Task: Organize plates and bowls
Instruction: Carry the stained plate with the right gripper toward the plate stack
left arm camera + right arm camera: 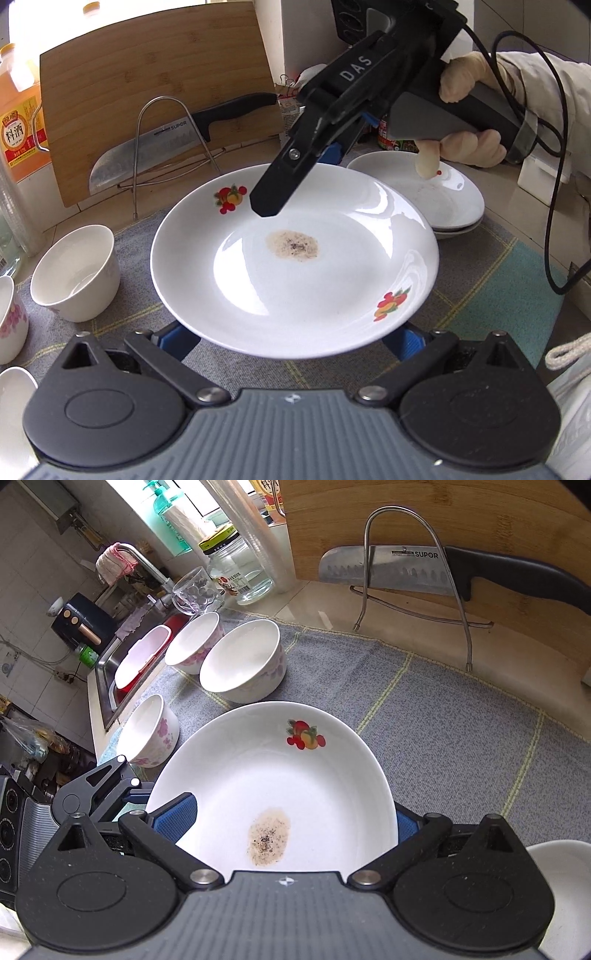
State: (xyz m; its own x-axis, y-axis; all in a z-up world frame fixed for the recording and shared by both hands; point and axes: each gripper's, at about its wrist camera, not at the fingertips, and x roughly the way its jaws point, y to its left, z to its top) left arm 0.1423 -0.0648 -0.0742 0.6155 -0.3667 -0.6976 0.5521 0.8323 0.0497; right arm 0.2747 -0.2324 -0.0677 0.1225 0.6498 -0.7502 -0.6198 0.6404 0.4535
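Note:
A white plate (295, 258) with fruit prints and a brown stain is held above the grey cloth. My right gripper (280, 192) is clamped on its far rim, one finger (269, 199) over the top; in the right wrist view the plate (277, 786) lies between its blue pads (177, 819). My left gripper (291, 343) has its blue pads (177, 339) under the plate's near rim, jaws wide apart. A stack of white plates (443, 199) sits at the back right. Several white bowls (243, 661) stand to the left; one bowl (77, 273) shows in the left wrist view.
A bamboo cutting board (155, 92) and a knife (177, 144) lean on a wire rack (406, 572) at the back. A cooking-wine bottle (18, 122) stands far left. A sink (125, 672), a glass jar (236, 568) and a glass mug (195, 590) lie beyond the bowls.

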